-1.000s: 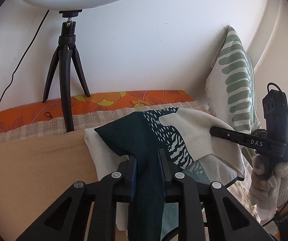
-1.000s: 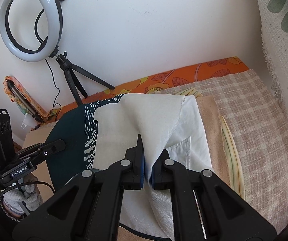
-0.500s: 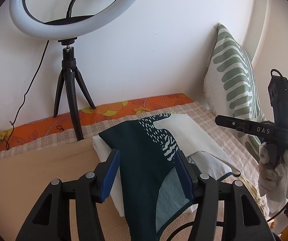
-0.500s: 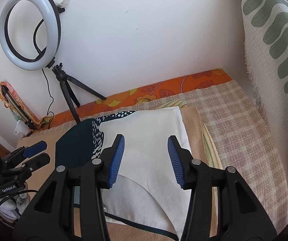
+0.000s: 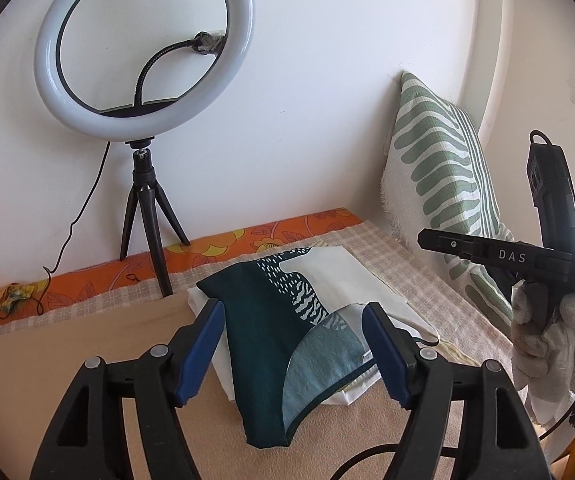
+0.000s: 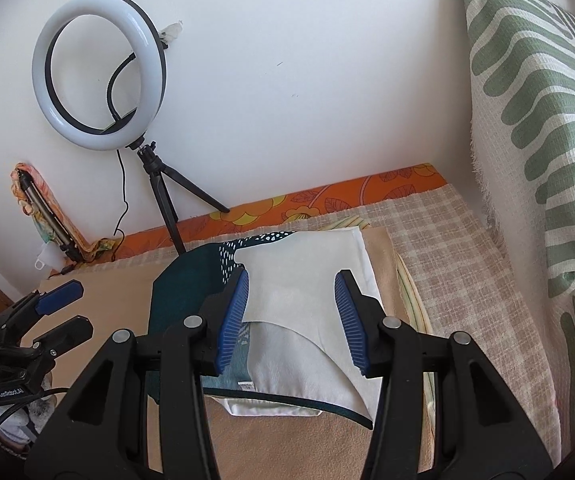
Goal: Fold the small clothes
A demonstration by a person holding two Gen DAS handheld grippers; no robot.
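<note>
A small garment, dark teal (image 5: 261, 332) with a white-patterned and cream part (image 6: 307, 276), lies folded on a white cloth (image 5: 207, 300) on the tan surface (image 5: 87, 340). My left gripper (image 5: 293, 350) is open and empty, held above the garment's near teal end. My right gripper (image 6: 291, 320) is open and empty above the cream part. The right gripper also shows at the right of the left wrist view (image 5: 487, 254). The left gripper shows at the left of the right wrist view (image 6: 61, 312).
A ring light on a black tripod (image 5: 147, 200) stands against the white wall behind the garment. A green-striped pillow (image 5: 443, 200) leans at the right. A checked blanket (image 6: 459, 264) and an orange floral sheet (image 5: 247, 240) cover the bed.
Both grippers have opened and let go of the garment. They have drawn back and up. The garment now lies flat and folded.
</note>
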